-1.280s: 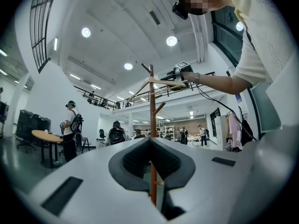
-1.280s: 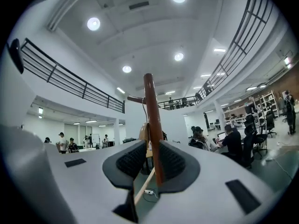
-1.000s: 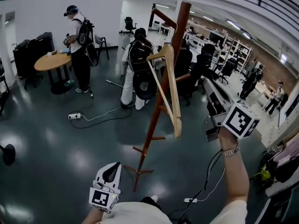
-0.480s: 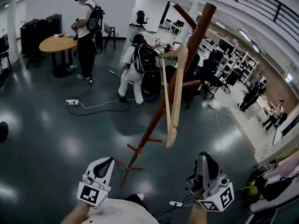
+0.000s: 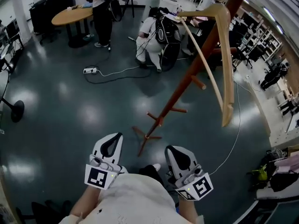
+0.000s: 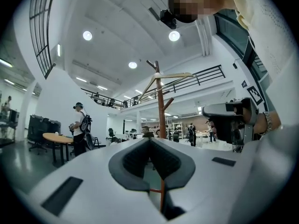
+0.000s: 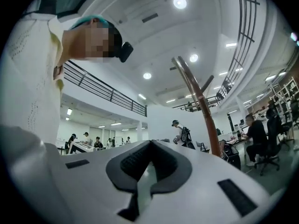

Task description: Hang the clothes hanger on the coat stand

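A light wooden clothes hanger hangs from a peg near the top of the brown coat stand, free of both grippers. In the left gripper view the hanger sits across the stand's pole. Only the pole shows in the right gripper view. My left gripper is held low by my waist, short of the stand's feet, shut and empty, its pads meeting at the tip. Beside it my right gripper is also low, shut on nothing.
The stand's feet spread on the dark glossy floor just ahead of me. A crouching person and a standing person at a round table are behind. A power strip with cable lies left, and a white cable right.
My right gripper has let go of the hanger and dropped from the stand's height to my waist. The hanger stays hanging on the stand. The head view has tilted down.
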The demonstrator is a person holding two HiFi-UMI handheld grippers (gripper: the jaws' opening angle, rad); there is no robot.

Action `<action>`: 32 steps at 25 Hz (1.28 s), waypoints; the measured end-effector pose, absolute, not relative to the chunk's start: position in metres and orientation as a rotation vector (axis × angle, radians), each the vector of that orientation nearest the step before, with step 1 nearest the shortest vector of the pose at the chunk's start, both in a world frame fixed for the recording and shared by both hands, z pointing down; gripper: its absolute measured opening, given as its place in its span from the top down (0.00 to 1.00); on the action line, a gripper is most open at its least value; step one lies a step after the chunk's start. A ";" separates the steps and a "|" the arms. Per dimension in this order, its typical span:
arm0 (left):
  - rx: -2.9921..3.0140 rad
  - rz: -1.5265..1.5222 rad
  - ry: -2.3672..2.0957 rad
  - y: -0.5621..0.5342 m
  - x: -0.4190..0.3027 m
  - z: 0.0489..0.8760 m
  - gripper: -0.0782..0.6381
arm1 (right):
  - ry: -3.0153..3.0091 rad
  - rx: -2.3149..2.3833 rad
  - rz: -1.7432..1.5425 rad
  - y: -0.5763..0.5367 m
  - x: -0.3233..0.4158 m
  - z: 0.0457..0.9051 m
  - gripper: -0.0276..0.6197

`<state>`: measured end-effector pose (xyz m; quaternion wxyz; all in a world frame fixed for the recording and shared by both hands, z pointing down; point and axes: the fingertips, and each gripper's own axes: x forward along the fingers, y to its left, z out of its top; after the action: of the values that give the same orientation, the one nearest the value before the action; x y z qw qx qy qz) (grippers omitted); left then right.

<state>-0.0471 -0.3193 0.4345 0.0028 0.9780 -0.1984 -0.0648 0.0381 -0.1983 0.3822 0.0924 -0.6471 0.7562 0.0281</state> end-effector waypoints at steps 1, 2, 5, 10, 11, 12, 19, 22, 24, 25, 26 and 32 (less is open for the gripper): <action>3.061 -0.205 -0.628 -0.319 -0.051 0.437 0.87 | 2.260 -1.910 0.067 -0.204 0.032 0.389 0.93; 3.056 -0.205 -0.632 -0.318 -0.053 0.439 0.87 | 2.273 -1.897 0.045 -0.209 0.027 0.394 0.93; 3.046 -0.194 -0.633 -0.312 -0.059 0.443 0.87 | 2.303 -1.855 -0.002 -0.218 0.015 0.403 0.93; 3.067 -0.139 -0.581 -0.302 -0.070 0.451 0.87 | 2.299 -1.805 -0.049 -0.221 0.003 0.406 0.93; 3.059 -0.123 -0.595 -0.303 -0.071 0.454 0.87 | 2.303 -1.805 -0.056 -0.222 0.003 0.407 0.93; 3.052 -0.109 -0.607 -0.304 -0.071 0.457 0.87 | 2.307 -1.809 -0.062 -0.222 0.005 0.409 0.93; 2.982 -0.151 -0.622 -0.301 -0.062 0.461 0.87 | 2.296 -1.852 -0.086 -0.223 0.010 0.422 0.93; 2.971 -0.139 -0.597 -0.297 -0.063 0.466 0.87 | 2.303 -1.871 -0.095 -0.224 0.006 0.427 0.93; 2.976 -0.134 -0.578 -0.295 -0.062 0.467 0.87 | 2.305 -1.879 -0.108 -0.225 0.005 0.431 0.93; 2.978 -0.136 -0.569 -0.295 -0.061 0.467 0.87 | 2.306 -1.883 -0.114 -0.225 0.005 0.432 0.93; 2.979 -0.139 -0.562 -0.294 -0.061 0.467 0.87 | 2.307 -1.886 -0.119 -0.226 0.004 0.434 0.93; 2.971 -0.135 -0.561 -0.290 -0.060 0.467 0.87 | 2.321 -1.885 -0.127 -0.222 0.001 0.435 0.93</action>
<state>-0.0599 -0.2901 0.4669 0.0573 0.9800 -0.1852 -0.0446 0.0013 -0.2215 0.4348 0.0743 -0.6281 0.7734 -0.0423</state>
